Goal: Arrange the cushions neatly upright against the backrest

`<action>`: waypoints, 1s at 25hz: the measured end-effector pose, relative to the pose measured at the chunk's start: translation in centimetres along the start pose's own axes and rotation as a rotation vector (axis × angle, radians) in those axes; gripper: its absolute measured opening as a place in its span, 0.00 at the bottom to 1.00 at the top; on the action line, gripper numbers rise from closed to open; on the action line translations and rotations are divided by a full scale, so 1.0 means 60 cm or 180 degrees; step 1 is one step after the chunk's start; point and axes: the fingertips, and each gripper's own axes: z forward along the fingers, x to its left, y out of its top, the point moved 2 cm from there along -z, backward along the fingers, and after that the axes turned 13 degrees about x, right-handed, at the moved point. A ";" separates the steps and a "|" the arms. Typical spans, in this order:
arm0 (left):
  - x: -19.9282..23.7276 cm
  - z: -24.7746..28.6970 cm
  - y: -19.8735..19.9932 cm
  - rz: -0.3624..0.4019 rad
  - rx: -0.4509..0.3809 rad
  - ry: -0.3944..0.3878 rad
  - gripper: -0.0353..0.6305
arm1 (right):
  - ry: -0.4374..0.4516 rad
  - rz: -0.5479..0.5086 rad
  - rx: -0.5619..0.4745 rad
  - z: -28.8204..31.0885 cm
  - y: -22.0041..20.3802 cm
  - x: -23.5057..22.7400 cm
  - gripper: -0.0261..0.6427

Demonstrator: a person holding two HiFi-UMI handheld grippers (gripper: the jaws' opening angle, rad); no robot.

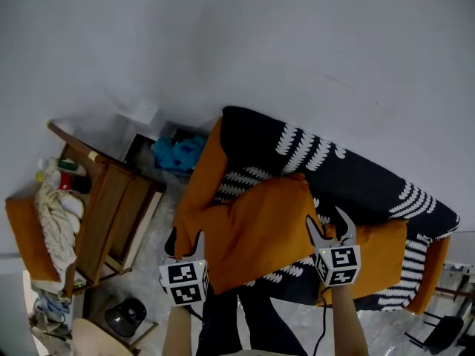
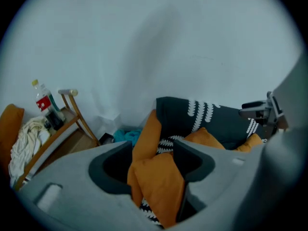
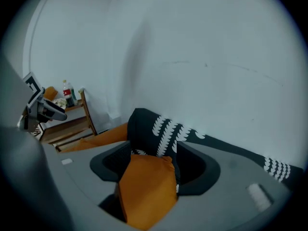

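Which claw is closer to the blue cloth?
Left. The left claw is by the orange cushion, on the side toward the blue cloth; the right claw is across the cushion, farther away.

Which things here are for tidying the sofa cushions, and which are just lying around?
For the job: big orange cushion; second orange cushion at the sofa's right end; dark patterned backrest.
Just lying about: teal cloth on the floor; wooden rack; bottle; white cloth.
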 end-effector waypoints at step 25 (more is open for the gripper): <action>0.034 0.256 -0.172 -0.0138 0.0964 -0.0014 0.59 | 0.0404 -0.0731 0.1417 0.394 -0.147 -0.060 0.53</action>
